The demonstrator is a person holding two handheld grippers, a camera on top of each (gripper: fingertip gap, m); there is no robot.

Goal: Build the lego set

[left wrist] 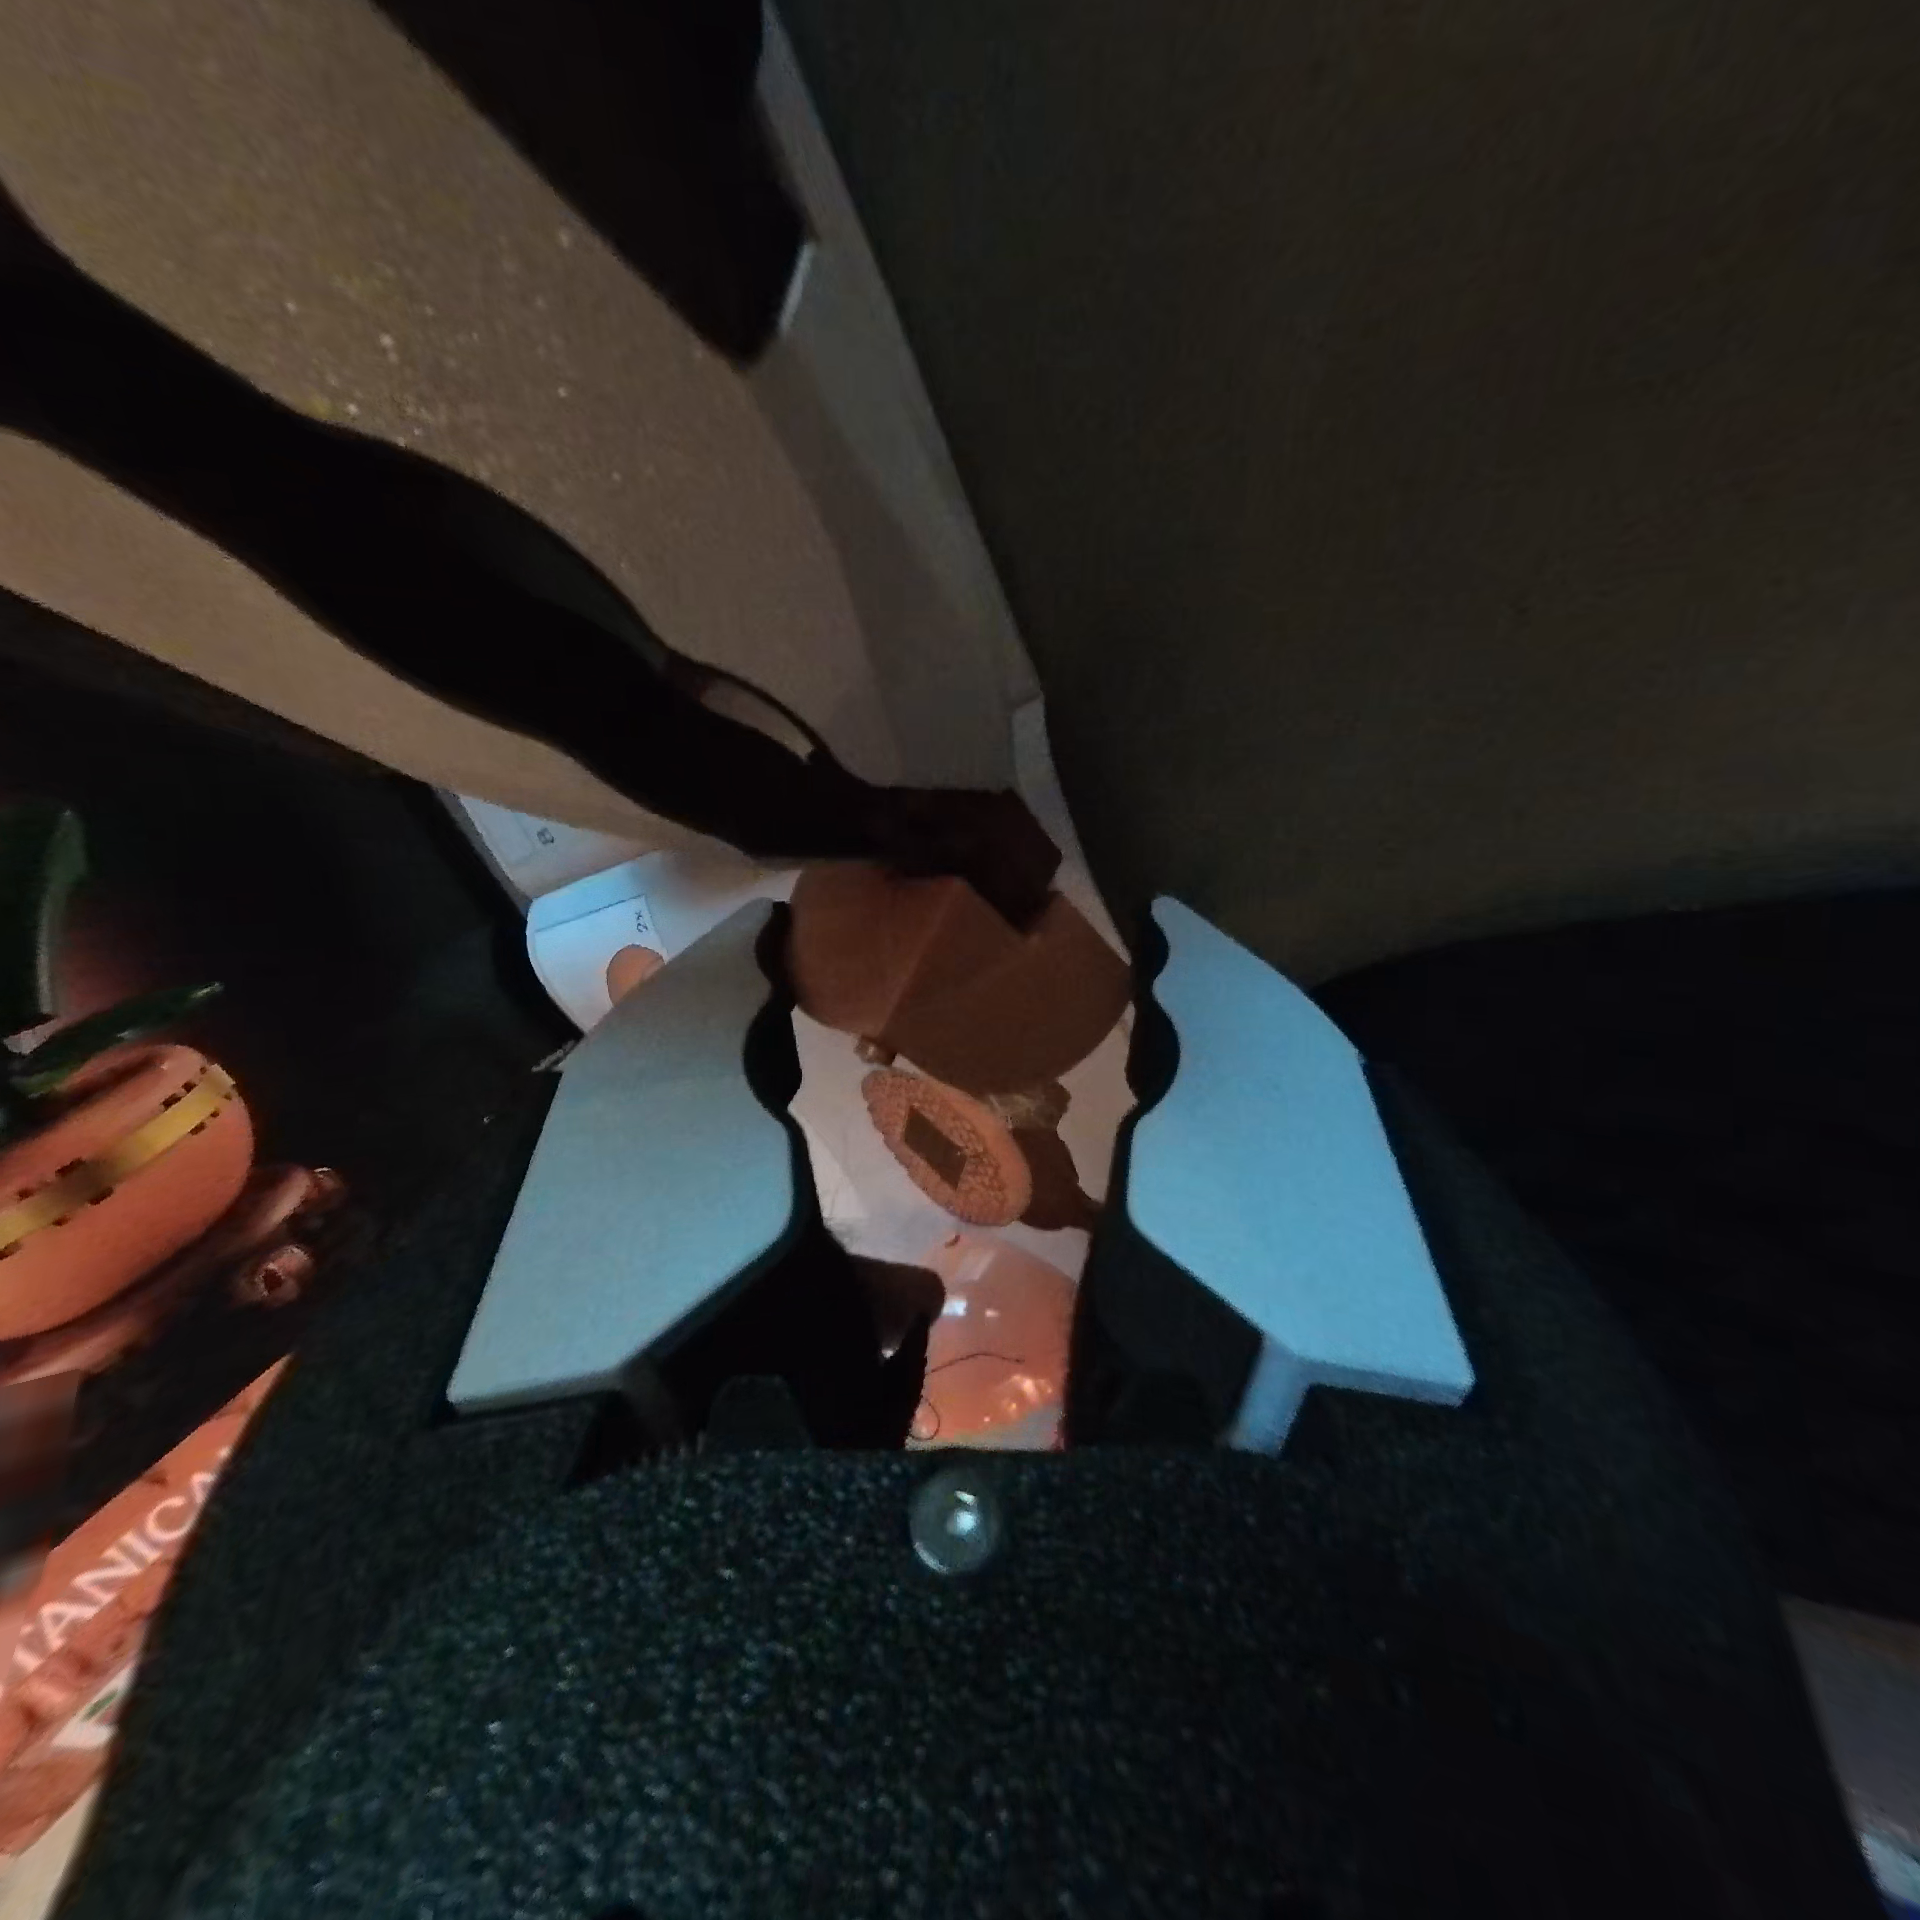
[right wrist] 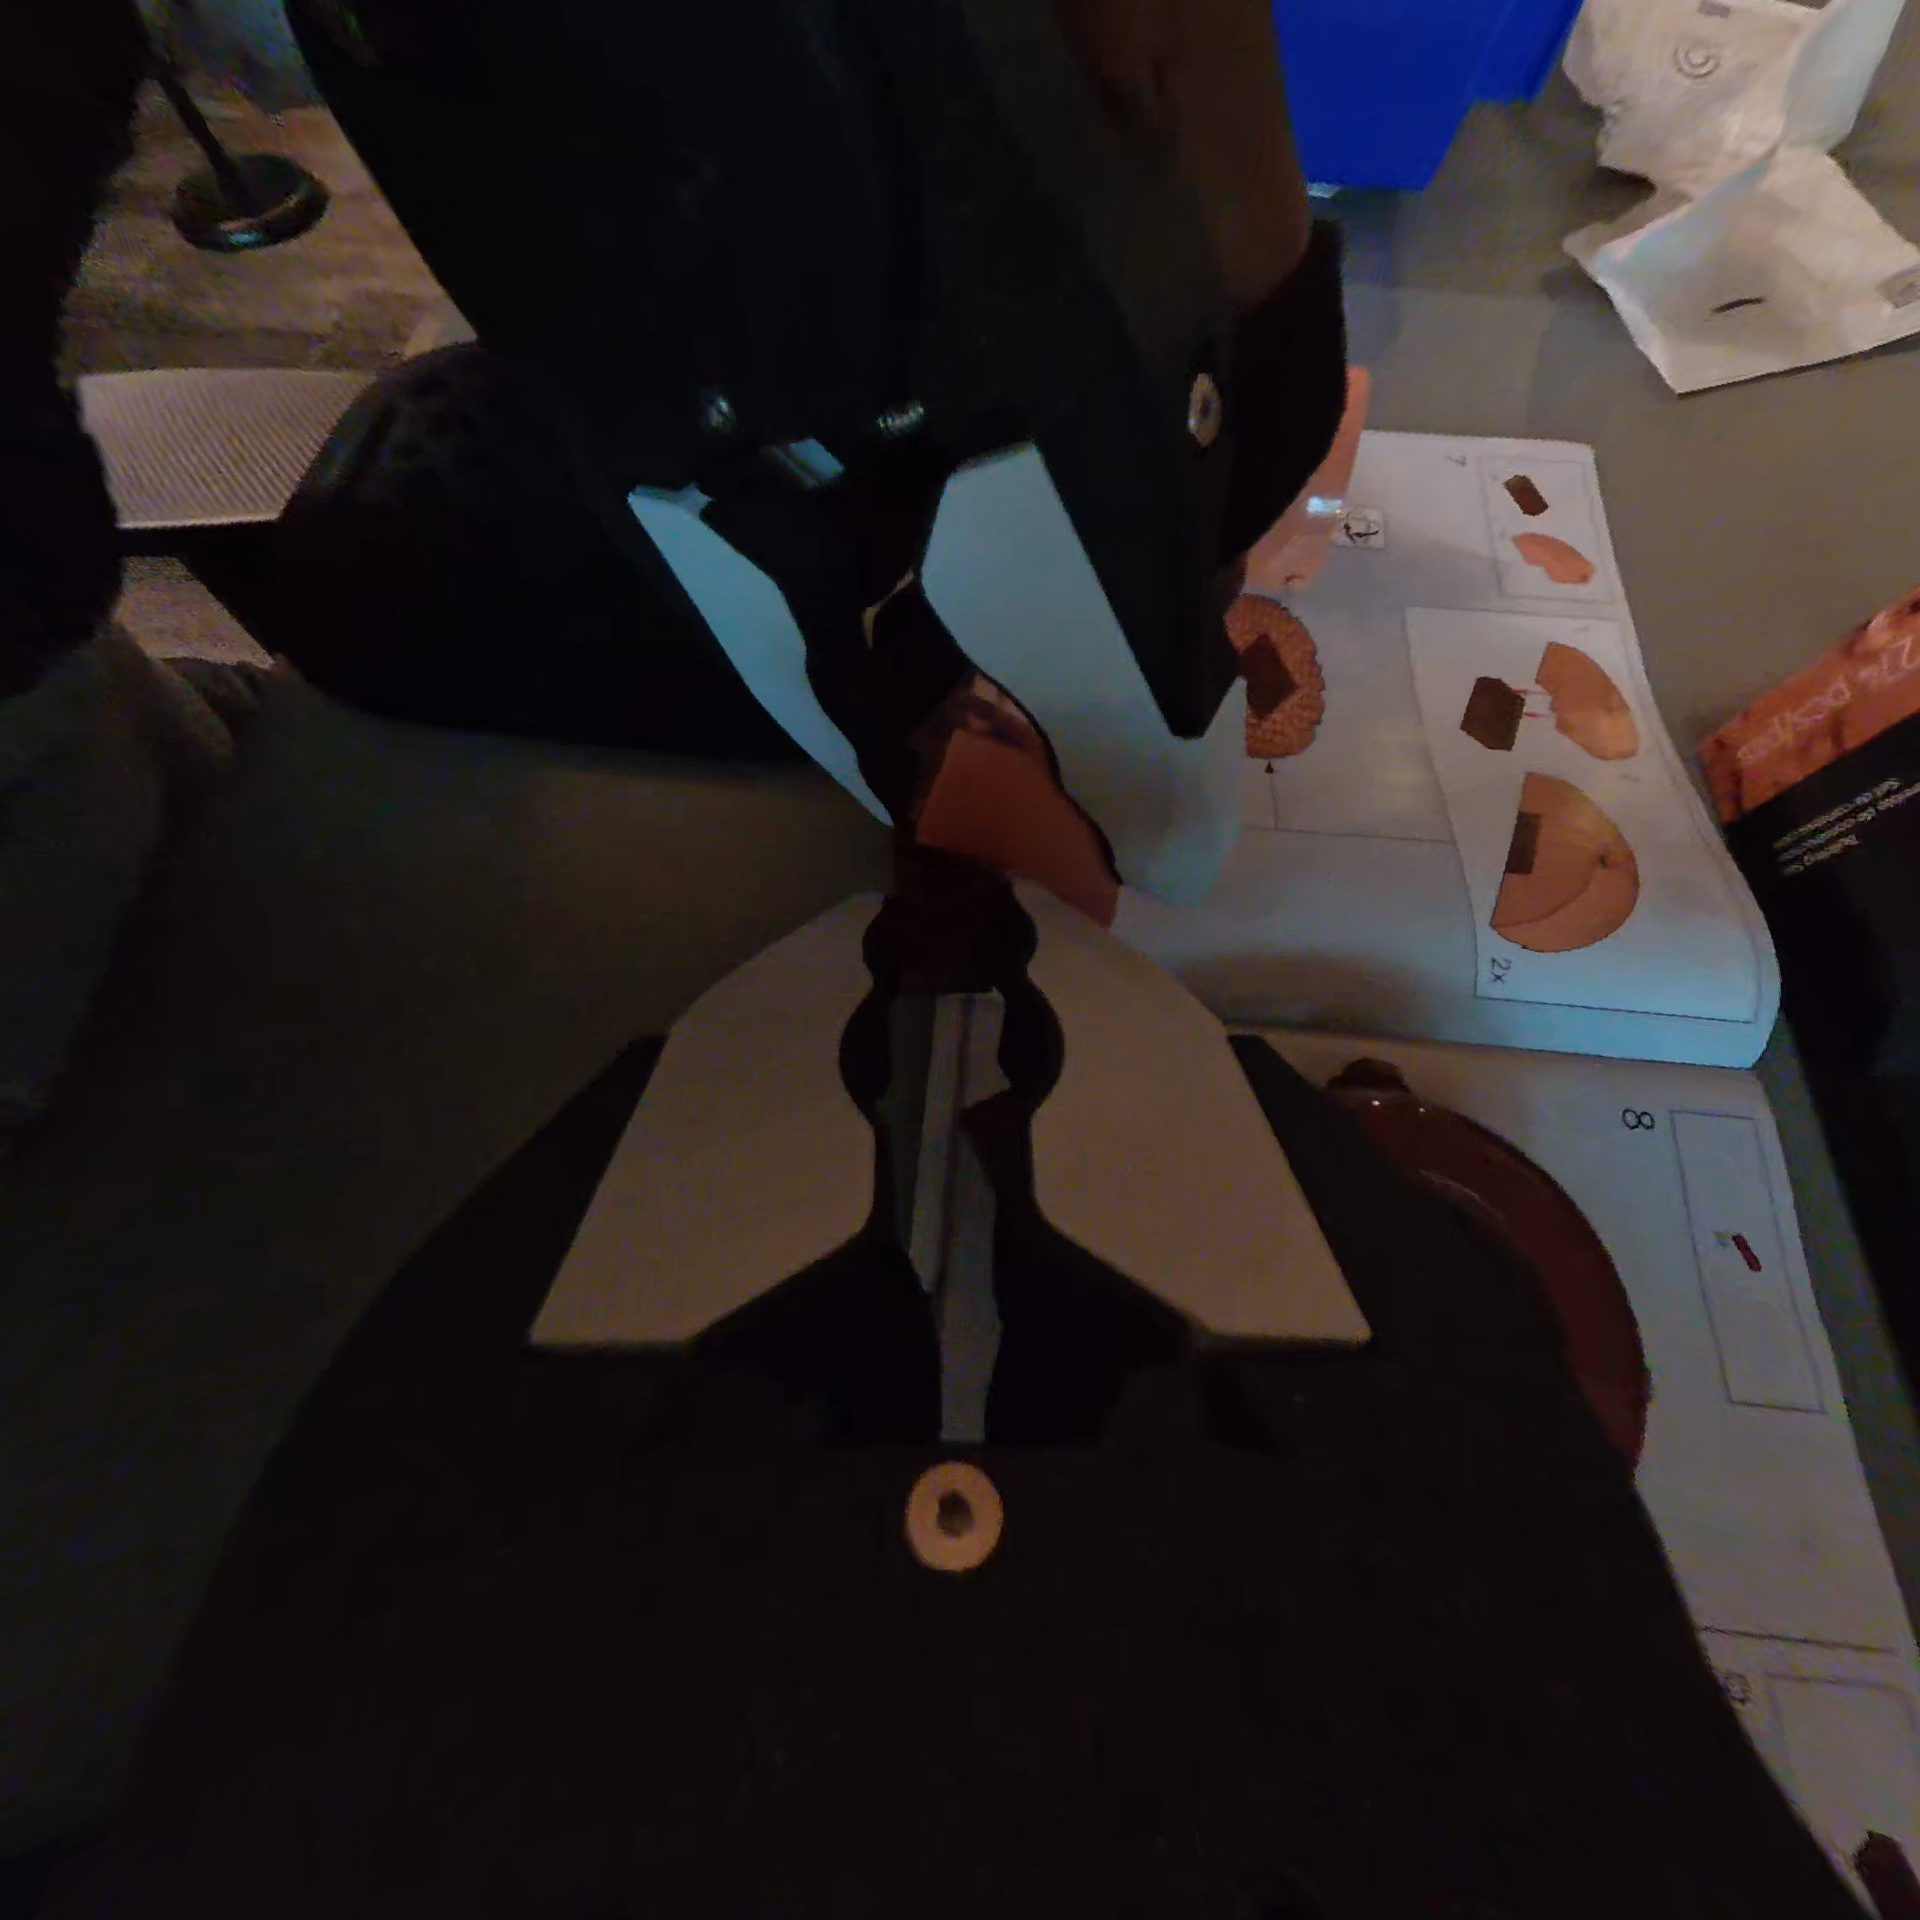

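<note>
The left gripper [left wrist: 961,997] pinches an orange curved brick piece [left wrist: 966,987] between its pads. The right gripper [right wrist: 951,935] clamps a dark brown brick [right wrist: 951,914] against its upper edge. Misalignment risks the small brick twisting free onto the instruction booklet [right wrist: 1507,790] below.

There are 2 tools [right wrist: 951,935] [right wrist: 997,769], 1 orange piece [left wrist: 935,977], 1 dark brown block [left wrist: 997,852], 1 open booklet [right wrist: 1455,935] and 1 box [left wrist: 114,1195].

The left gripper [left wrist: 961,987] is clamping an orange curved block [left wrist: 966,977] between its fingertips. The right gripper [left wrist: 935,842] is pinching a dark brown brick [left wrist: 1013,857] atop that block, above the open instruction booklet [left wrist: 592,935].
</note>
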